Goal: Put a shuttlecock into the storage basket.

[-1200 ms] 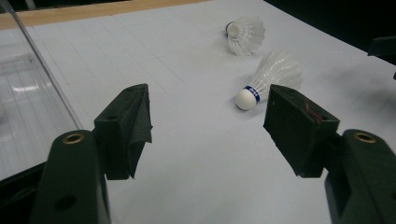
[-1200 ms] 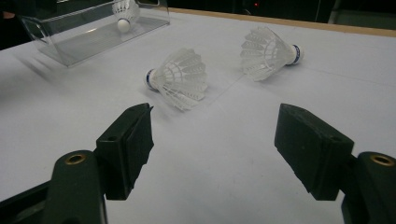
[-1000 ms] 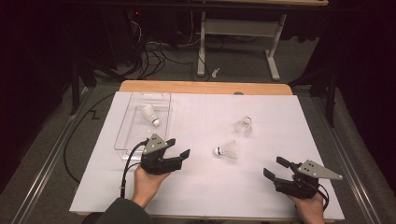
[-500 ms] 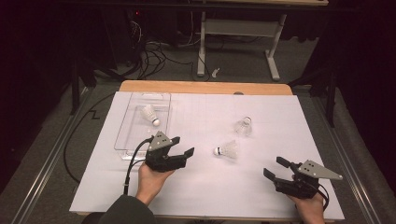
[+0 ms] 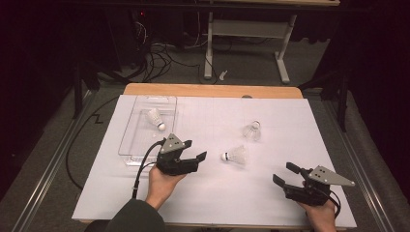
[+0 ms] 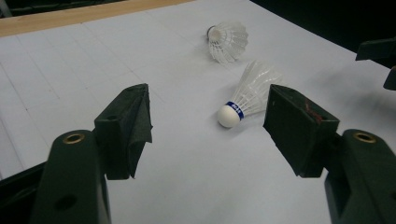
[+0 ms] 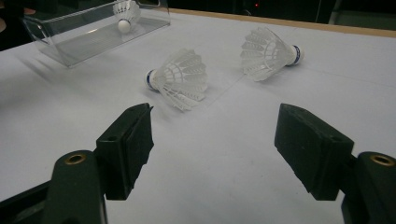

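Three white shuttlecocks are in view. One lies in a clear plastic tray [image 5: 126,140] at the back left [image 5: 155,119]. Another rests on its side mid-table [image 5: 234,155], cork toward my left gripper [image 5: 194,151], which is open a short way to its left. In the left gripper view that shuttlecock [image 6: 247,95] lies just beyond the open jaws of my left gripper [image 6: 210,126], nearer the right jaw. The third [image 5: 252,129] lies farther back. My right gripper [image 5: 283,173] is open near the front right, holding nothing; its view shows both loose shuttlecocks [image 7: 180,78] [image 7: 267,52] ahead.
A white sheet [image 5: 203,203] covers the wooden table [image 5: 212,90]. The tray [image 7: 60,42] and its shuttlecock [image 7: 126,14] appear far left in the right gripper view. A desk frame [image 5: 246,29] and cables [image 5: 154,53] are on the dark floor behind.
My left gripper has slid a little to the right, closer to the mid-table shuttlecock. The right gripper and the shuttlecocks have stayed put.
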Available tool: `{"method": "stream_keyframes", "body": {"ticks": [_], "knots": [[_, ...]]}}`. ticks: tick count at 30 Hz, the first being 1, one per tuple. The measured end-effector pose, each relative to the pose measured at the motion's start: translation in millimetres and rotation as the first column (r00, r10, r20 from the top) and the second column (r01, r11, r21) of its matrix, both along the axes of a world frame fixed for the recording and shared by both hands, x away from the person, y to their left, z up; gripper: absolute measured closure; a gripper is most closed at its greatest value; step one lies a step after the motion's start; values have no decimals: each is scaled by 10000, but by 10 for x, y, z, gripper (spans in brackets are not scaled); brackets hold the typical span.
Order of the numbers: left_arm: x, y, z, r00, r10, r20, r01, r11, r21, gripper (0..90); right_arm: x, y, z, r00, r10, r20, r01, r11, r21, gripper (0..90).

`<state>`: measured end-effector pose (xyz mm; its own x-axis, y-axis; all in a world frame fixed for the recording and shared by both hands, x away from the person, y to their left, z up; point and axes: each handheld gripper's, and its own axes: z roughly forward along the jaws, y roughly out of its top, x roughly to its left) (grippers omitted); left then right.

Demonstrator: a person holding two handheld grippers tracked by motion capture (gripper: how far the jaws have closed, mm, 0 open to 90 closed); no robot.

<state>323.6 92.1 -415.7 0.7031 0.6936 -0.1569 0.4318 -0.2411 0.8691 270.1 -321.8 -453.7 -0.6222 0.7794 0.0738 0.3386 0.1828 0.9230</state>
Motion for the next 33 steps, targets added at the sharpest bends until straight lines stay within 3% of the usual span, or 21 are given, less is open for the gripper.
{"method": "stream_keyframes", "body": {"ticks": [33], "knots": [[129, -264, 57, 9988, -479, -31, 479, 9987, 162, 326, 0, -2, -1, 10000, 13, -14, -13, 10000, 13, 283]]}}
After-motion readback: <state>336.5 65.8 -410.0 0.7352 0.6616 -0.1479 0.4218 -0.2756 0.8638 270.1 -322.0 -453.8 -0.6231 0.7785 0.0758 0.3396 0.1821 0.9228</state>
